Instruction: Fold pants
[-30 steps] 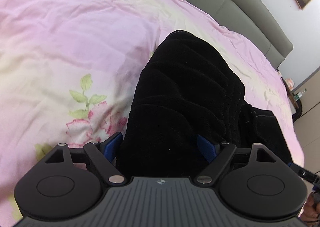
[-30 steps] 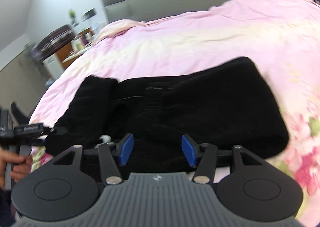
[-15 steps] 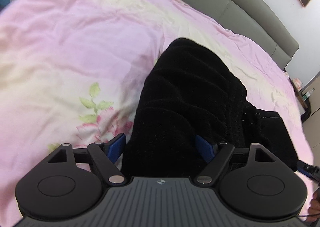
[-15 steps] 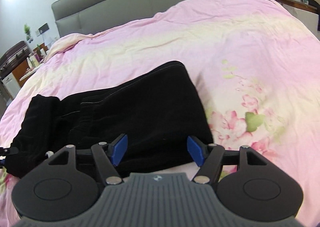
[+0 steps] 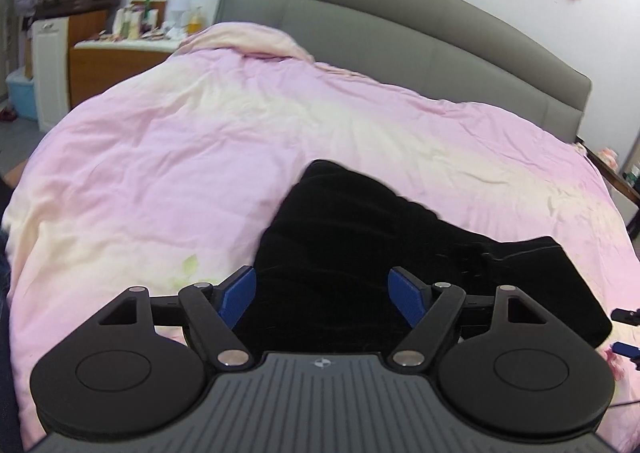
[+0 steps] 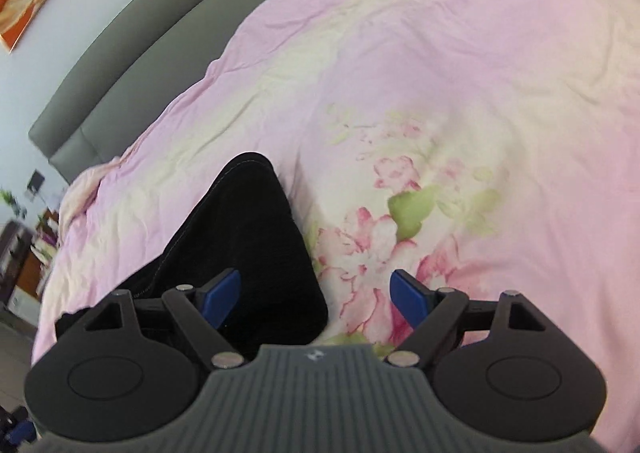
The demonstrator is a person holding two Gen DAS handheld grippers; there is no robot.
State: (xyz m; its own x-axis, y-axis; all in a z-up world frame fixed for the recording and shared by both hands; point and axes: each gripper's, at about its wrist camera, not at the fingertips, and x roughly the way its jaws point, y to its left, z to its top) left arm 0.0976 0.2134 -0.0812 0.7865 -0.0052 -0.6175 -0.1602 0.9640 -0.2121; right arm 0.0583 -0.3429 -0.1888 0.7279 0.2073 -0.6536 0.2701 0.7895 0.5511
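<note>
Black pants (image 5: 360, 249) lie folded in a compact bundle on the pink floral duvet (image 5: 180, 157). In the left wrist view my left gripper (image 5: 322, 295) is open and empty, held just above the bundle's near edge. In the right wrist view the pants (image 6: 248, 237) run from the lower left up to a rounded end. My right gripper (image 6: 316, 295) is open and empty, over the bundle's right edge and the flower print (image 6: 384, 225). The tip of the right gripper (image 5: 624, 333) shows at the left view's right edge.
A grey padded headboard (image 5: 400, 37) runs along the far side of the bed. A wooden dresser (image 5: 112, 61) with bottles and clutter stands at the far left, with a blue bin (image 5: 20, 93) beside it. A nightstand (image 5: 616, 177) is at the right.
Both grippers have pulled back and tilted up from the pants. The right gripper has swung right, so the pants now sit at its left. Both stay open and empty.
</note>
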